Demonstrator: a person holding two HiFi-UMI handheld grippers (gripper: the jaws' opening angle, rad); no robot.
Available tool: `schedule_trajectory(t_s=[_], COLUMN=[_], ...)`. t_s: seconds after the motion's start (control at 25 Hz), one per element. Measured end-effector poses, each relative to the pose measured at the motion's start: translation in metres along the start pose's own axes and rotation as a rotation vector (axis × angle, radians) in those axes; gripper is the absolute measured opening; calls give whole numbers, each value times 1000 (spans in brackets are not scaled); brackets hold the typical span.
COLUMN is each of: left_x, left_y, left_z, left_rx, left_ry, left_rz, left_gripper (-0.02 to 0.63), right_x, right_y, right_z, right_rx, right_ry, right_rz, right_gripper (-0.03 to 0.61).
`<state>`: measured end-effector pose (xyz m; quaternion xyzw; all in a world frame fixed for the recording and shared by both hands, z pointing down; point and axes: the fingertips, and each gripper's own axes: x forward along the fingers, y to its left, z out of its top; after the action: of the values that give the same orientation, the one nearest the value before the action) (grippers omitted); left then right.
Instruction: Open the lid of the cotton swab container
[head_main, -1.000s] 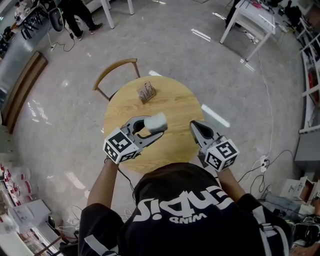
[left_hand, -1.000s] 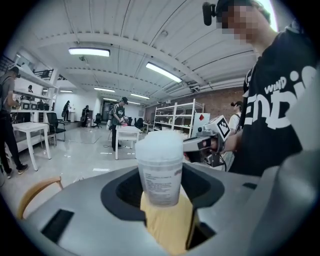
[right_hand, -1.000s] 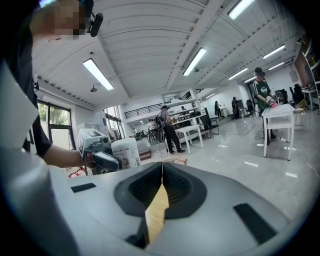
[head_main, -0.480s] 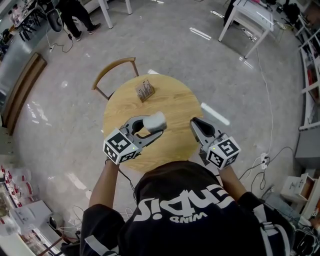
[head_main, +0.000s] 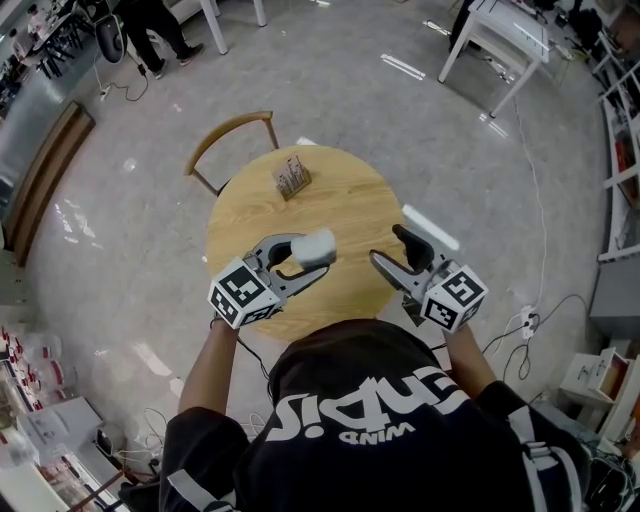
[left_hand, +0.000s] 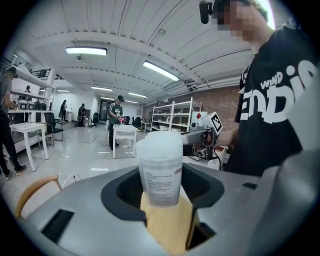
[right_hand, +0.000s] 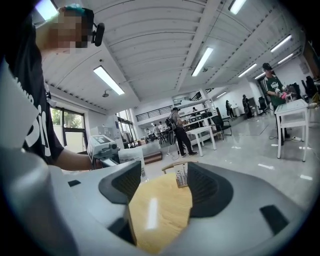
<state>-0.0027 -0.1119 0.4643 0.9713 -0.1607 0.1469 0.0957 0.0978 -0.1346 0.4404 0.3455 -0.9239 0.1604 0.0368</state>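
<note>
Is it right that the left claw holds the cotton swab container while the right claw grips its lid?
No: in the right gripper view the right claw, whose jaws have just been opening, grips nothing; the left claw holds the container.

The person wears a black short-sleeved T-shirt (head_main: 400, 450) with large white lettering (head_main: 365, 418) across it and white stripes (head_main: 527, 440) at the shoulder. A small black camera (right_hand: 99, 33) sits at the head. Each hand carries grey moulded tongs — the left tongs (head_main: 310, 256) and the right tongs (head_main: 386, 243), whose jaws have just been opening with nothing between them — lined with black ribbed pads (right_hand: 206, 189). Behind each sits a white cube (head_main: 455, 296) printed with black square markers. A thin dark cable (head_main: 262, 362) hangs below the left one.
</note>
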Motion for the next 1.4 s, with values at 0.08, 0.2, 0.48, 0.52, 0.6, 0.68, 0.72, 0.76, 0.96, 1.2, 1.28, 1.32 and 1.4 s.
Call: schedule_trajectory(t_s=[0.08,0.2,0.48,0.52,0.6,0.68,0.72,0.76,0.96,1.2,1.28,1.32,1.4], left_x=[-1,-1,0,0,0,1,3,4,8,15,17,18,21], left_y=[0,-1,-7,-8,-10,-13,-15,-17,-23,-26,-27,-27,-28], left_z=[0,-1,-1,-1,-1,1,2,2,4,2,1,1,1], left_rx=[1,3,14,16,20,23,26,28,36,37,35,34,32], left_ry=[0,1,10,10,9,8,9,10,16,20,23,24,24], left_rz=[-3,-5,-28,-33,-40,-47,-52,-57,-84,-104,-110,-114,-124], left_gripper=[227,227,227,226,226,225,225,225,225,224,224,224,224], right_x=[-1,-3,-3,-1,2,5,7,9,20,29,30,31,34], right_y=[1,2,21,25,32,38,41,44,57,65,70,72,76], right_z=[3,6,6,7,10,15,17,18,22,19,17,16,13], right_rx=[-1,-10,-100,-120,-137,-134,-133,-135,-134,-130,-133,-136,-142], right_ry=[-9,-2,100,114,120,109,106,106,101,105,112,117,125], right_rz=[23,64,221,243,282,317,332,347,423,464,483,494,510], right_gripper=[276,287,295,295,295,295,295,295,295,295,295,295,295])
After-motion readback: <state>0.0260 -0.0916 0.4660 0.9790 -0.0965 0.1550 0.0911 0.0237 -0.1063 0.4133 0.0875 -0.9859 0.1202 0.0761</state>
